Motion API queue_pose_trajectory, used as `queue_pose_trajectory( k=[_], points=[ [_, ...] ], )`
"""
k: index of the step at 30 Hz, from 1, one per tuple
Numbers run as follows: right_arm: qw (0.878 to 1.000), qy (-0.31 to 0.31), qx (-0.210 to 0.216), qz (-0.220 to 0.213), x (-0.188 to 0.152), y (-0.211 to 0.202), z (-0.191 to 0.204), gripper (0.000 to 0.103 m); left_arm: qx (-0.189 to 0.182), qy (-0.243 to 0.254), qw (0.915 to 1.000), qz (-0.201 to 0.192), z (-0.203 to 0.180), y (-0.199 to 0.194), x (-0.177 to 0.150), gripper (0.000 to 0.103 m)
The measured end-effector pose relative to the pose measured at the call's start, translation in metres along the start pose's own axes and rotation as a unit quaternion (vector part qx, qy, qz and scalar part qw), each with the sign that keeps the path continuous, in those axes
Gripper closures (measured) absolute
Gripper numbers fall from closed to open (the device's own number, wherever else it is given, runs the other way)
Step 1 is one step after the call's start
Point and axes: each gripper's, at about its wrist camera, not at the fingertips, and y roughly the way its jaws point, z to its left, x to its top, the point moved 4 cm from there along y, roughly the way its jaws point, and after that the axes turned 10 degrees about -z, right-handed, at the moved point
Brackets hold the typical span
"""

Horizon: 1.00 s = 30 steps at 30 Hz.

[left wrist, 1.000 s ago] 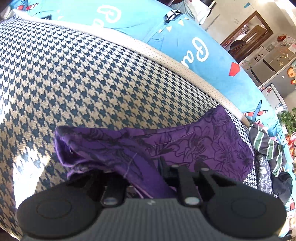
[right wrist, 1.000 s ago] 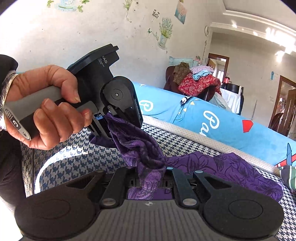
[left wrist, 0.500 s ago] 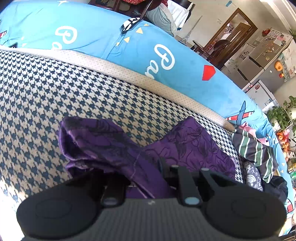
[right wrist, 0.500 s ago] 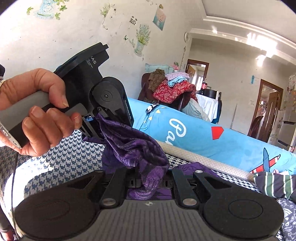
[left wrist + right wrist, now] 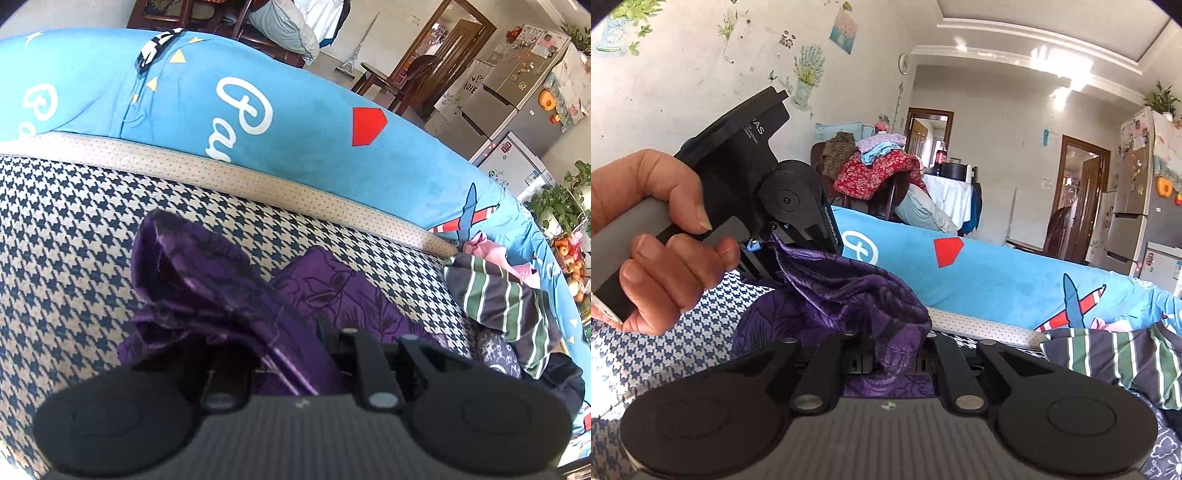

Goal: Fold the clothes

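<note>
Purple garment (image 5: 857, 295) is gripped by both the left tool (image 5: 772, 254) and right tool (image 5: 886, 360), bunched above the houndstooth surface (image 5: 74, 221).

Left wrist view: looks down along its own claw (image 5: 295, 354), close over the houndstooth surface (image 5: 74, 236), blue cushion (image 5: 295, 122) across the upper frame.
Right wrist view: sits low, faces level across the room, the left claw (image 5: 772, 258) at centre left.
Shared: purple cloth (image 5: 207, 280) (image 5: 849, 295), blue cushion, striped garment (image 5: 498, 291) (image 5: 1108, 354), fridge (image 5: 517, 92) at the right.
</note>
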Motion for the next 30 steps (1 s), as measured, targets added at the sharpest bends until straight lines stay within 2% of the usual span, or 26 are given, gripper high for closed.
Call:
queue_pose_trajectory(
  k=[11,19,21,22,24,25,27,30],
  points=[
    [0.998,0.025,-0.018,0.047,-0.023,0.032,-0.042,0.095,0.008,0.014,0.9996,0.023,-0.022,0.055,-0.002,0.087],
    [0.994,0.054,-0.035,0.091,-0.048,0.049,-0.066,0.095,0.011,0.024,0.9987,0.044,-0.033,0.095,-0.010,0.079],
    [0.991,0.064,-0.040,0.106,-0.056,0.054,-0.071,0.095,0.009,0.033,0.9983,0.046,-0.037,0.101,-0.010,0.067],
    [0.990,0.070,-0.043,0.114,-0.060,0.057,-0.074,0.095,0.004,0.033,0.9985,0.044,-0.039,0.102,-0.008,0.063],
    [0.986,0.087,-0.051,0.135,-0.069,0.065,-0.082,0.094,-0.008,0.030,0.9988,0.038,-0.042,0.101,-0.004,0.049],
    [0.983,0.096,-0.055,0.146,-0.074,0.069,-0.086,0.093,-0.013,0.028,0.9989,0.035,-0.044,0.099,0.000,0.045],
    [0.978,0.112,-0.067,0.161,-0.080,0.074,-0.095,0.088,-0.019,0.029,0.9992,0.020,-0.045,0.091,0.009,0.031],
    [0.972,0.126,-0.104,0.171,-0.084,0.075,-0.106,0.076,-0.018,0.038,0.9991,-0.008,-0.045,0.076,0.021,0.021]
  ],
)
